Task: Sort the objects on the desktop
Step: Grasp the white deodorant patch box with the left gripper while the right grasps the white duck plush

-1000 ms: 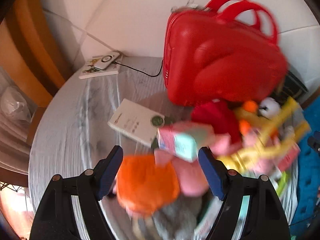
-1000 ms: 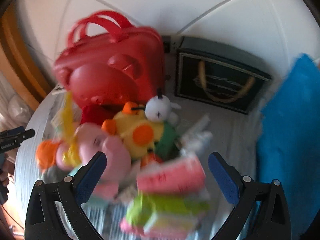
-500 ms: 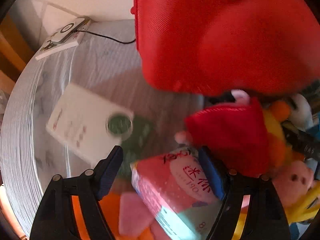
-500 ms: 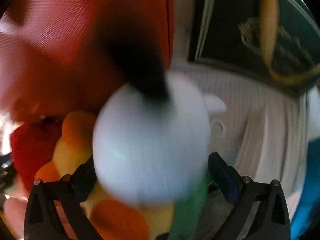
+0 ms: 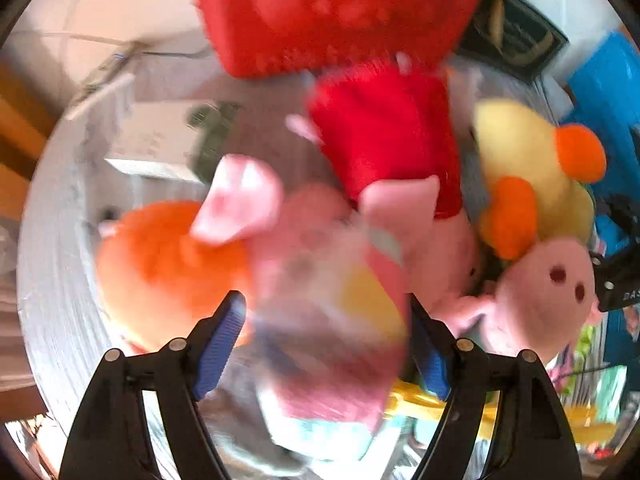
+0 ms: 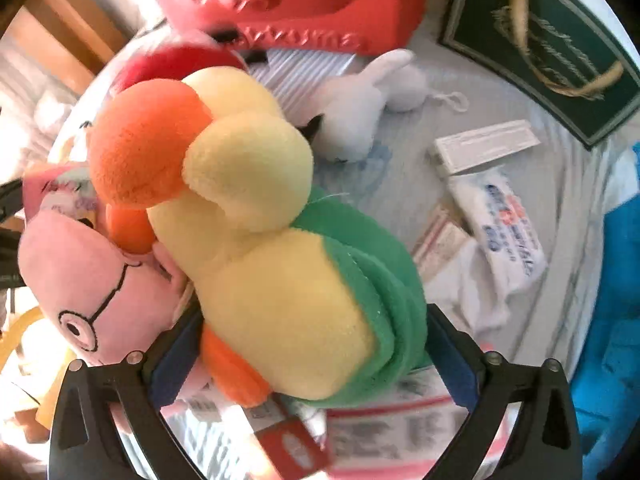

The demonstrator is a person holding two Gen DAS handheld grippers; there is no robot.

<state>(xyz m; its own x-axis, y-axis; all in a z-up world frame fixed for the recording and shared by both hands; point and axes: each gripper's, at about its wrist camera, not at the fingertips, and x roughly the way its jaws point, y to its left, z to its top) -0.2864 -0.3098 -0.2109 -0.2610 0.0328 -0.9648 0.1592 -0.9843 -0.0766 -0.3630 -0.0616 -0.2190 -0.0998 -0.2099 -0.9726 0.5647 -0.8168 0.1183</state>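
Between the left gripper's (image 5: 326, 344) spread blue pads: a blurred pink packet (image 5: 328, 344), contact unclear; orange plush (image 5: 168, 268) left, red case (image 5: 336, 12) far. Right view: right gripper (image 6: 308, 364) pinching yellow-green duck plush (image 6: 280, 280), near centre; white plush (image 6: 356, 120) beyond.

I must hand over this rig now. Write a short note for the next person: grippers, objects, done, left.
Left gripper: a blurred pink pack sits between its fingers; grip not certain.
Right gripper: fingers on both sides of the yellow duck plush; grip not certain.
Objects: pink pig plush, white plush, red case and small packets lie mixed on the table.
Done: nothing visibly sorted.
Left: separate the whole pile.
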